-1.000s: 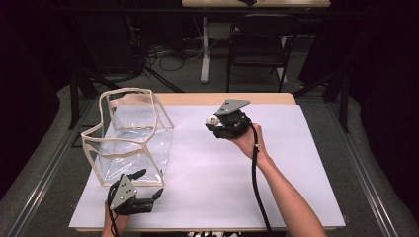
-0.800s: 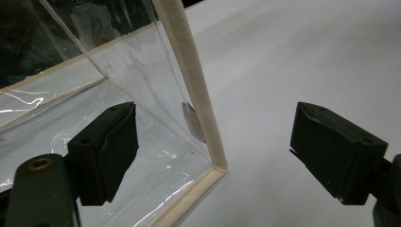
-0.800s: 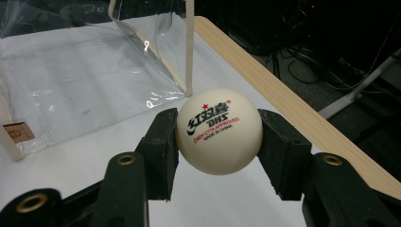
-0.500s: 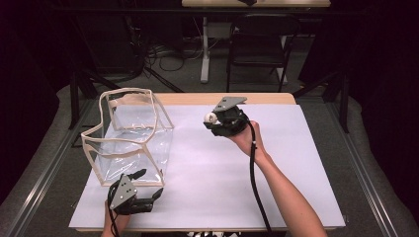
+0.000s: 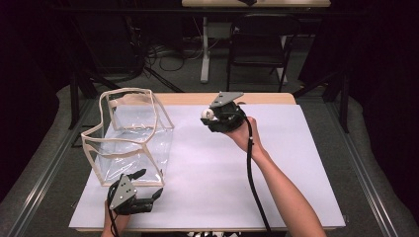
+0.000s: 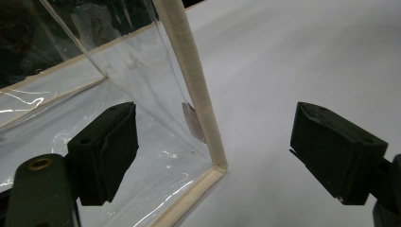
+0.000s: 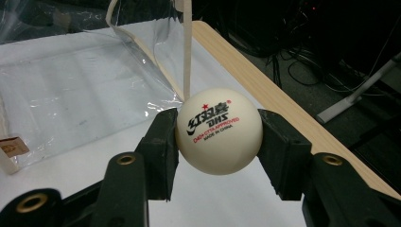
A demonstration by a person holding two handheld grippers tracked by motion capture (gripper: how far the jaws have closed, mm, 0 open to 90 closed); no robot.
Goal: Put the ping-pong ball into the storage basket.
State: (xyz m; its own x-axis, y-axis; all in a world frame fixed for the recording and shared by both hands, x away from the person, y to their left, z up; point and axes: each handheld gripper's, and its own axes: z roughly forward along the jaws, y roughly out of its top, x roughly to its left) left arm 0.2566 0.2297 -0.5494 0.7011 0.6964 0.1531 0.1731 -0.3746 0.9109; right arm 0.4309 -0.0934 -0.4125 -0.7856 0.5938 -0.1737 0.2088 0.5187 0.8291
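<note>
While the right gripper (image 7: 218,130) pinches the ball (image 7: 218,130) over the table's (image 5: 296,197) far edge, the left gripper (image 6: 227,151) gapes wide around the clear bag's (image 5: 131,136) near corner. Guessing bag-drop next.

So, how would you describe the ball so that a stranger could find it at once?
Look at the white sheet covering the table, then at its far side, right of the clear plastic bag. There the right hand-held gripper holds a ball between its jaws. It is the one round thing, cream-white with printed lettering.
</note>
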